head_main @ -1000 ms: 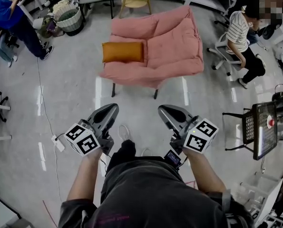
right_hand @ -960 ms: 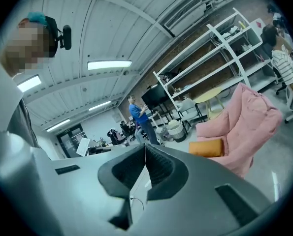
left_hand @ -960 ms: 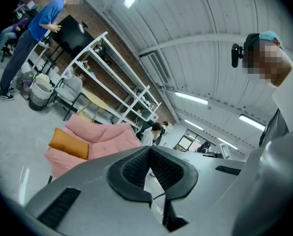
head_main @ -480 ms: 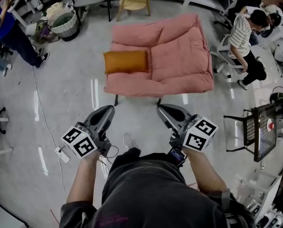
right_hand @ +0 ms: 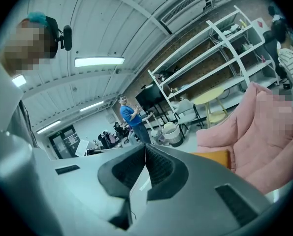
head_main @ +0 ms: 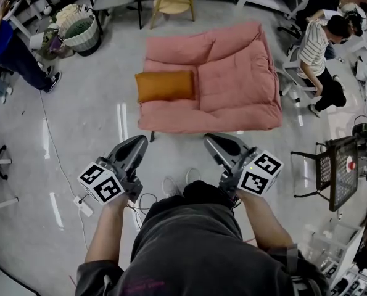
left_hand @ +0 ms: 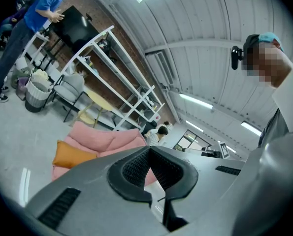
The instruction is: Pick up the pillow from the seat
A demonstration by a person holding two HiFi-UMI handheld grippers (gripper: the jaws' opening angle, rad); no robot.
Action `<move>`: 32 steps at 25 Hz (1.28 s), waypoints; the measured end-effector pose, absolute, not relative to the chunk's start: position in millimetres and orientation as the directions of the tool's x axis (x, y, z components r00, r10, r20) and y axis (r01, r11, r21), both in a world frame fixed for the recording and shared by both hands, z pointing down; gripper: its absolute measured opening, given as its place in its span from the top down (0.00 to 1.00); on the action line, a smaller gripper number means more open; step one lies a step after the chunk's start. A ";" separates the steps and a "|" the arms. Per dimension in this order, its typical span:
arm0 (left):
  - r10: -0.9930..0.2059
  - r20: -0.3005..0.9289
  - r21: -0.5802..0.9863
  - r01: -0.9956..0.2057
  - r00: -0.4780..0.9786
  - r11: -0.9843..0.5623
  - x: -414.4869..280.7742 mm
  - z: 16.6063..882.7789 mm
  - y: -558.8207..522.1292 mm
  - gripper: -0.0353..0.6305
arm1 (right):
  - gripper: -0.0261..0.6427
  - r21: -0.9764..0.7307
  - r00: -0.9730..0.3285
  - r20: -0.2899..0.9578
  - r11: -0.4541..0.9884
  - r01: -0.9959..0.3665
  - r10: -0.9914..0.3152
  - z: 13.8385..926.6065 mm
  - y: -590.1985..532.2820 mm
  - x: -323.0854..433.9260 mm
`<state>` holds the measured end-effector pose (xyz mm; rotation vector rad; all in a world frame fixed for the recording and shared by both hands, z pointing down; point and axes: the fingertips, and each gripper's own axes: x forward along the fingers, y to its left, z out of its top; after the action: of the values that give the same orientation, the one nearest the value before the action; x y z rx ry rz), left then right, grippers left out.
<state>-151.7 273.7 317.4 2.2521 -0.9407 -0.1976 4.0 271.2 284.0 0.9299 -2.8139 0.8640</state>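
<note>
Pillow: the orange pillow point(head_main: 165, 86) lies flat on the pink armchair point(head_main: 239, 73), on the left part of its seat in the head view, with its long side running across.
Armchair: it stands on the pale glossy floor point(head_main: 78, 122), its front edge facing the person.
Left gripper: the left gripper point(head_main: 139, 142) is held low over the floor just short of the armchair's front edge. Its jaws are pressed together with nothing between them, and it is well apart from the pillow.
Right gripper: the right gripper point(head_main: 211, 140) is level with the left one and near the same front edge. Its jaws are also pressed together and empty.
Left gripper view: the pillow shows to the left of the closed jaws.
Right gripper view: a strip of the pillow shows just right of the jaws, against the pink cushions.
Surroundings: a wicker basket point(head_main: 81, 32) and a yellow stool point(head_main: 173, 2) stand behind the armchair. A person in a striped shirt point(head_main: 311, 42) sits to its right.
</note>
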 end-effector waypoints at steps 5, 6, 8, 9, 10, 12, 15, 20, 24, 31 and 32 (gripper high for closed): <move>-0.682 0.131 0.649 -0.582 0.719 -0.489 -147.1 320.6 244.7 0.93 | 0.94 -0.505 -0.822 0.218 0.660 -0.556 -0.526 285.7 237.1 8.8; -0.684 0.137 0.651 -0.586 0.717 -0.483 -144.5 320.6 237.6 0.93 | 0.94 -0.511 -0.825 0.218 0.660 -0.551 -0.521 285.7 228.8 10.8; -0.687 0.148 0.653 -0.592 0.711 -0.472 -141.4 324.3 224.2 0.93 | 0.94 -0.519 -0.831 0.217 0.661 -0.542 -0.512 288.5 213.7 12.7; -0.689 0.151 0.654 -0.594 0.709 -0.469 -141.6 328.5 218.3 0.93 | 0.94 -0.520 -0.834 0.215 0.663 -0.539 -0.509 291.8 207.4 11.9; -0.691 0.153 0.653 -0.596 0.707 -0.466 -142.5 333.4 212.4 0.93 | 0.94 -0.521 -0.836 0.212 0.665 -0.535 -0.506 295.9 201.3 10.3; -0.694 0.159 0.652 -0.602 0.702 -0.460 -143.3 341.9 198.1 0.93 | 0.94 -0.525 -0.842 0.212 0.669 -0.526 -0.496 304.2 186.8 7.2; -0.702 0.175 0.656 -0.613 0.691 -0.441 -138.9 349.1 171.1 0.93 | 0.94 -0.533 -0.854 0.223 0.674 -0.511 -0.470 313.3 158.4 6.7; -0.712 0.193 0.660 -0.626 0.675 -0.414 -123.6 356.5 120.7 0.93 | 0.94 -0.560 -0.869 0.231 0.671 -0.487 -0.438 326.3 107.4 16.5; -0.717 0.208 0.666 -0.633 0.665 -0.394 -113.2 363.2 85.6 0.93 | 0.94 -0.577 -0.878 0.237 0.667 -0.472 -0.416 335.4 70.4 23.6; -0.720 0.227 0.671 -0.642 0.655 -0.372 -101.7 379.4 42.1 0.93 | 0.94 -0.593 -0.888 0.240 0.665 -0.454 -0.392 351.9 27.2 29.9; -0.720 0.228 0.670 -0.642 0.655 -0.372 -99.8 382.4 39.1 0.93 | 0.94 -0.595 -0.889 0.240 0.664 -0.453 -0.391 355.3 24.7 31.2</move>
<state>-99.8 39.1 382.4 2.1110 -1.0524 -0.1319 31.2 24.7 355.3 0.7068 -2.7812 1.0325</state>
